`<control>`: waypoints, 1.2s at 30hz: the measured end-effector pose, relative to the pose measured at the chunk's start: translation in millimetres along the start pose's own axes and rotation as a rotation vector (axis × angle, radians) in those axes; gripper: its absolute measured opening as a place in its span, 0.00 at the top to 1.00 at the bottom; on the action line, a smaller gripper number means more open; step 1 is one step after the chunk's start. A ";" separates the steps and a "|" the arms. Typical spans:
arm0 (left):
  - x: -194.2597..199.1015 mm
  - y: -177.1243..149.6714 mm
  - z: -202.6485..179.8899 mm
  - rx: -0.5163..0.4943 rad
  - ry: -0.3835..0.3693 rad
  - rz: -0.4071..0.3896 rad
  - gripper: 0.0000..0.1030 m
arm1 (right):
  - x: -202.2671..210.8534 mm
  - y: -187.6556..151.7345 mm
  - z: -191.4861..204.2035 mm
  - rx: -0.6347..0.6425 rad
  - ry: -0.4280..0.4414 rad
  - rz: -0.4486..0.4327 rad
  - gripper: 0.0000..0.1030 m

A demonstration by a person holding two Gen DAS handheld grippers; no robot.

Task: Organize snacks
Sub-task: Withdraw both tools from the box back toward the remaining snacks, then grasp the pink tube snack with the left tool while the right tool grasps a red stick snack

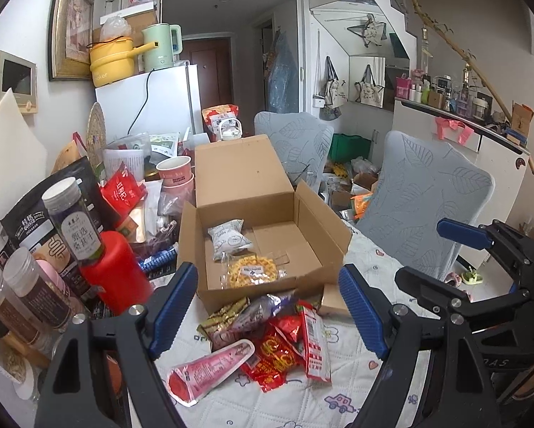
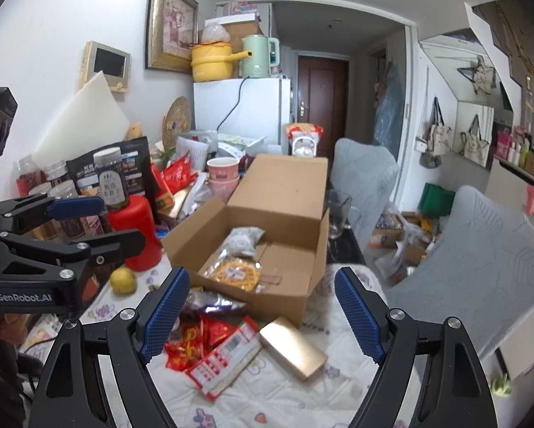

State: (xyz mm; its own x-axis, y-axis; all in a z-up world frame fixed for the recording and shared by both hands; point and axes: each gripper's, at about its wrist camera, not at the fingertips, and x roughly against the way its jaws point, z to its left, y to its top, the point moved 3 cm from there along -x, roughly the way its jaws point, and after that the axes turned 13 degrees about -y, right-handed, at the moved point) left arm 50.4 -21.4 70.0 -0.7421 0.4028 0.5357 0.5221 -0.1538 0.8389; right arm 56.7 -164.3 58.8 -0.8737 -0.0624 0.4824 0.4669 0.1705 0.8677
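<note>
**Loose snack packets in front of an open box**

Left gripper (image 1: pixel 268 306): fingers spread wide, nothing between them. Right gripper (image 2: pixel 263 315): likewise spread, empty. Both hover over the pile of snacks (image 1: pixel 267 335) on the quilted tablecloth (image 1: pixel 338 385), just in front of the cardboard box (image 1: pixel 267 214).

Box open; inside it a white packet (image 1: pixel 228 238) and a waffle packet (image 1: pixel 253 271).

Handling, by judgement: the packets look light, soft and crinkly, with slick film. Pinch a sealed edge or a flat middle, gently; the contents may crush.

The pink cone packet (image 1: pixel 210 367) lies flat, long axis diagonal, wide end nearest the camera. The red-and-white packet (image 1: pixel 315 342) runs roughly towards the box. The gold box (image 2: pixel 292 347) looks stiff; it lies flat beside the pile.
</note>
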 end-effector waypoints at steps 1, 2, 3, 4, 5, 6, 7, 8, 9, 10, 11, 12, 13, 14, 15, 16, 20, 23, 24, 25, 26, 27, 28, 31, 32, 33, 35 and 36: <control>0.1 -4.1 -0.2 0.000 -0.007 0.002 0.21 | -0.9 -3.4 1.3 -0.002 0.008 0.011 0.18; 0.1 -9.0 -0.2 0.006 -0.015 0.008 0.21 | -2.1 -9.1 3.6 -0.001 0.021 0.029 0.18; 0.0 -13.0 0.2 0.013 -0.025 0.013 0.21 | -2.2 -12.2 4.3 -0.002 0.024 0.036 0.18; -0.3 -16.8 0.9 0.023 -0.039 0.019 0.21 | -1.8 -15.5 4.5 -0.004 0.024 0.040 0.18; -1.1 -21.4 2.2 0.035 -0.052 0.027 0.21 | -2.1 -19.2 5.9 -0.004 0.024 0.044 0.18; -1.7 -24.7 3.2 0.043 -0.057 0.032 0.21 | -2.7 -23.7 7.7 -0.006 0.026 0.053 0.18; -2.6 -29.0 4.5 0.052 -0.058 0.038 0.21 | -3.6 -27.2 9.3 -0.009 0.029 0.062 0.18; -3.2 -33.9 5.6 0.057 -0.057 0.043 0.21 | -5.0 -31.0 11.8 -0.012 0.038 0.073 0.18; -3.9 -38.3 5.5 0.061 -0.053 0.048 0.21 | -6.8 -36.7 14.8 -0.012 0.052 0.088 0.18; -4.8 -42.4 6.4 0.064 -0.051 0.056 0.21 | -8.4 -41.6 17.2 -0.011 0.059 0.099 0.18; -5.9 -47.3 7.6 0.069 -0.051 0.066 0.21 | -10.8 -46.5 20.1 -0.010 0.064 0.110 0.18; -6.3 -50.1 8.0 0.073 -0.052 0.073 0.21 | -13.4 -52.7 23.4 -0.006 0.068 0.122 0.18; -6.7 -55.0 9.3 0.079 -0.060 0.081 0.21 | -14.9 -56.0 25.5 -0.005 0.069 0.128 0.18; -7.5 -57.3 10.3 0.081 -0.066 0.087 0.21 | -17.2 -61.8 28.5 -0.005 0.077 0.137 0.18; -7.8 -61.2 11.3 0.082 -0.067 0.093 0.21 | -18.3 -65.3 30.6 -0.006 0.091 0.138 0.18; -7.9 -64.6 12.8 0.083 -0.065 0.098 0.21 | -20.0 -68.5 32.8 -0.006 0.105 0.142 0.18; -11.1 -78.3 19.9 0.094 -0.073 0.118 0.21 | -27.8 -83.1 41.9 -0.003 0.137 0.172 0.18; -16.3 -89.3 25.8 0.103 -0.083 0.143 0.21 | -35.7 -93.2 49.2 -0.013 0.160 0.200 0.18; -18.8 -93.2 28.8 0.105 -0.086 0.152 0.21 | -38.0 -95.3 51.1 -0.014 0.164 0.207 0.18; -21.6 -97.1 31.7 0.108 -0.089 0.163 0.21 | -40.2 -97.8 52.9 -0.015 0.166 0.214 0.18; -25.2 -102.4 36.4 0.113 -0.089 0.179 0.21 | -43.5 -101.4 55.4 -0.014 0.167 0.223 0.18; -27.4 -105.9 39.6 0.117 -0.089 0.189 0.21 | -45.8 -103.9 57.4 -0.014 0.167 0.230 0.18; -30.1 -110.0 44.3 0.122 -0.089 0.200 0.21 | -48.0 -105.1 59.4 -0.014 0.166 0.234 0.18; -38.3 -120.5 58.3 0.146 -0.085 0.234 0.21 | -59.3 -112.8 64.1 -0.020 0.166 0.258 0.18; -41.0 -123.1 64.0 0.159 -0.087 0.239 0.21 | -62.4 -114.1 64.9 -0.023 0.167 0.264 0.18; -43.7 -125.7 69.6 0.173 -0.088 0.244 0.21 | -67.4 -116.3 66.1 -0.029 0.167 0.275 0.18; -48.9 -129.3 78.6 0.191 -0.088 0.254 0.21 | -73.9 -118.4 67.0 -0.036 0.162 0.282 0.18; -52.2 -131.1 83.3 0.195 -0.088 0.260 0.21 | -77.1 -119.0 67.1 -0.038 0.157 0.285 0.18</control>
State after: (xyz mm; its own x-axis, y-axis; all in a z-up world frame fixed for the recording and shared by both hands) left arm 55.7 52.8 -75.9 -0.5387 0.4502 0.7121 0.7662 -0.0898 0.6364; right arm 59.3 -113.7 -89.7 -0.6766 -0.1684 0.7168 0.6972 0.1666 0.6972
